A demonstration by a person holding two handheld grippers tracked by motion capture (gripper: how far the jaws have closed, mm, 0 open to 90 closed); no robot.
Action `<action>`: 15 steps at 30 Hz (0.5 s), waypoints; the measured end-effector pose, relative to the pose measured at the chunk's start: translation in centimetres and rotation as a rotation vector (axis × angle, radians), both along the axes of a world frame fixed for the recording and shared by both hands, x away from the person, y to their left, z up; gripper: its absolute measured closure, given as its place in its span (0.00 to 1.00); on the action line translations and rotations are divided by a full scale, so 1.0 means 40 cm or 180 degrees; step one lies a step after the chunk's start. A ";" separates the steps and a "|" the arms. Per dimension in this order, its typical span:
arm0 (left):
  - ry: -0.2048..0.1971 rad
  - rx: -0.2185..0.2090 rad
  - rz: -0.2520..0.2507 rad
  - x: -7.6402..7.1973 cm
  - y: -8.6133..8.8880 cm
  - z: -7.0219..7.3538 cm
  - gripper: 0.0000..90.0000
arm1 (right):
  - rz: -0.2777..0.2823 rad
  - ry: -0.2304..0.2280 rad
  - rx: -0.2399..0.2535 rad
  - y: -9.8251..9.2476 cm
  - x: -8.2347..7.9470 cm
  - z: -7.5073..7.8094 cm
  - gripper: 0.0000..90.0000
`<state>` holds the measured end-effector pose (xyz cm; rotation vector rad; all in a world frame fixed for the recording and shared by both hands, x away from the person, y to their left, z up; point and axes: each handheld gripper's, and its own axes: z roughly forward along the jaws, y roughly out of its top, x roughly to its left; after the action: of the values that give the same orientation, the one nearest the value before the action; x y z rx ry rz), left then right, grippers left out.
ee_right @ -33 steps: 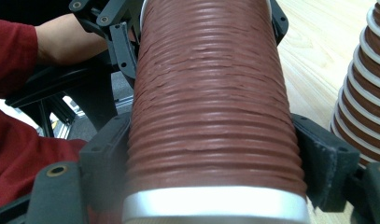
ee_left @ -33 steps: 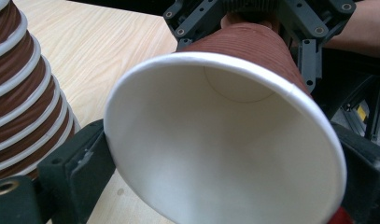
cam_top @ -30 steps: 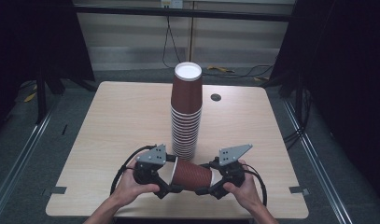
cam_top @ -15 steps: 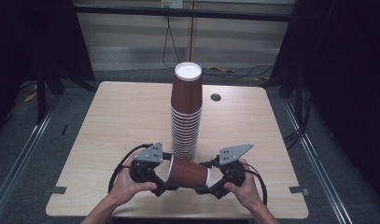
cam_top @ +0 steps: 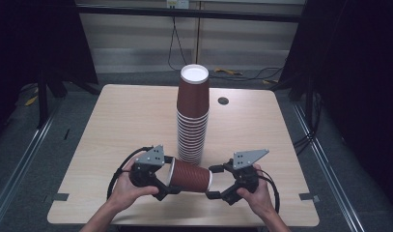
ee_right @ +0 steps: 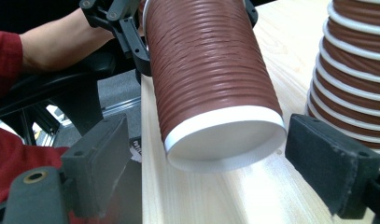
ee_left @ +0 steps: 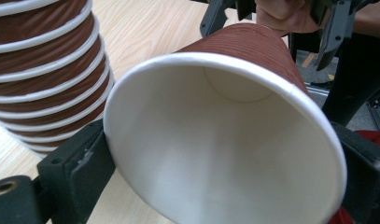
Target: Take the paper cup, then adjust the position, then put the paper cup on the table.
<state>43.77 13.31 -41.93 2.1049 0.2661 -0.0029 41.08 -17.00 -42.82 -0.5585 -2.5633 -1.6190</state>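
Stack of cups (cam_top: 193,116) is set upright near the table (cam_top: 117,121) centre, slightly toward the near edge. A small round disc (cam_top: 223,101) is placed on the table behind and right of the stack, well apart from it. A single cup (cam_top: 189,176) is held on its side just in front of the stack base, near the front edge, rim to the left, base to the right. Left gripper (cam_top: 161,180) is positioned at the cup's rim end, jaws on either side of the rim. Right gripper (cam_top: 216,184) is located at the base end, jaws spread wide of the base, not touching it.
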 end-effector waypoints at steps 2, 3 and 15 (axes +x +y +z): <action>0.0023 -0.0006 0.0027 0.000 0.004 0.001 0.06 | -0.0018 -0.0014 0.0010 -0.004 -0.001 0.002 0.15; 0.0012 0.0023 0.0022 0.001 0.007 0.002 0.06 | -0.0034 -0.0012 0.0022 -0.007 -0.001 0.003 0.15; 0.0055 0.0135 0.0162 0.014 0.055 0.010 0.06 | -0.0265 -0.0063 0.0048 -0.036 0.003 0.013 0.15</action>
<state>44.33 15.52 -41.54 2.1403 0.3328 0.0150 41.21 -18.44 -42.31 -0.6597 -2.5725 -1.6760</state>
